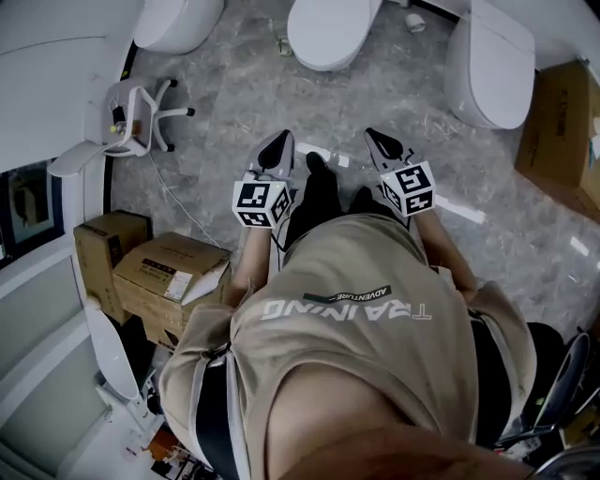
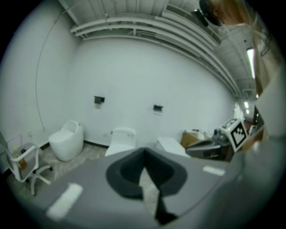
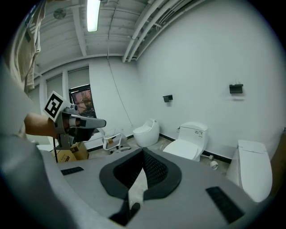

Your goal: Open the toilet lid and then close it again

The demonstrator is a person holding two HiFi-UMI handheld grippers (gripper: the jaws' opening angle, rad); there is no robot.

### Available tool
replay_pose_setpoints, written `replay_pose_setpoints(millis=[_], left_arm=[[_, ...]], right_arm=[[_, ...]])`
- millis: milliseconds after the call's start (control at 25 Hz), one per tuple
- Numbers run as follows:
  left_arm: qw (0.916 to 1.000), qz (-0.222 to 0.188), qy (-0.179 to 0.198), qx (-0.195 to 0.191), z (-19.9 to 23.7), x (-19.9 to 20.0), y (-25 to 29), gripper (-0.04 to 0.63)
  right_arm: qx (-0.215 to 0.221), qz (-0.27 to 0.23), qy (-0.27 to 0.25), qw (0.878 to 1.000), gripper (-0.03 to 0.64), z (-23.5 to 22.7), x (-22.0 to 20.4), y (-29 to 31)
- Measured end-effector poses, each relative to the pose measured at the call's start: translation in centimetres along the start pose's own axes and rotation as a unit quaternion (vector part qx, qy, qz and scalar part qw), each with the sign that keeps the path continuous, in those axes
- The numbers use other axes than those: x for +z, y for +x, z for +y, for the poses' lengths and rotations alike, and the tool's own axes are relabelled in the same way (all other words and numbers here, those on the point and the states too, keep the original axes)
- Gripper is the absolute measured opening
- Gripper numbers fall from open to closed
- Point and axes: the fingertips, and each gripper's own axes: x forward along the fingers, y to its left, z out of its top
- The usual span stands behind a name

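Three white toilets stand along the far wall. The middle toilet (image 1: pixel 328 33) (image 2: pixel 121 138) (image 3: pixel 190 141) has its lid down and lies straight ahead of me, well out of reach. My left gripper (image 1: pixel 279 139) (image 2: pixel 144 150) is shut with nothing between its pads. My right gripper (image 1: pixel 375 134) (image 3: pixel 143 150) is also shut and empty. Both are held side by side in front of my body, pointing slightly down at the floor before the toilets. Each gripper shows in the other's view, the right (image 2: pixel 210 147) and the left (image 3: pixel 96 122).
An oval toilet (image 1: pixel 173 19) (image 3: pixel 147 132) stands at the left, another toilet (image 1: pixel 492 66) (image 3: pixel 252 167) at the right. A white stool frame (image 1: pixel 141 117) and cardboard boxes (image 1: pixel 159 272) line the left side; a box (image 1: pixel 562 131) sits at the right. Grey marble floor (image 1: pixel 234 84) lies between.
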Motion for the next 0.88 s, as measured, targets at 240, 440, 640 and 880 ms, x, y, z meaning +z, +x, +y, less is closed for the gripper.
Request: replay_pose_setpoints(millis=[240, 440, 640, 880], left_arm=[[0.9987, -0.026, 0.03, -0.032, 4.9, 4.4, 3.5, 0.0], [0.9966, -0.035, 0.056, -0.05, 10.0, 7.1, 5.8, 0.0], [0.9956, -0.031, 0.062, -0.062, 14.2, 7.5, 7.7, 0.0], [0.9957, -0.031, 0.033, -0.081, 18.0, 7.3, 9.4, 0.0]], right_arm=[[-0.019, -0.01, -0.013, 1.0, 0.012, -0.1, 5.2, 4.3], [-0.055, -0.02, -0.036, 0.998, 0.013, -0.9, 9.9, 9.0], [-0.084, -0.012, -0.013, 0.996, 0.012, -1.4, 10.7, 12.9], [-0.1, 0.011, -0.032, 0.994, 0.013, -1.0, 11.7, 15.8]])
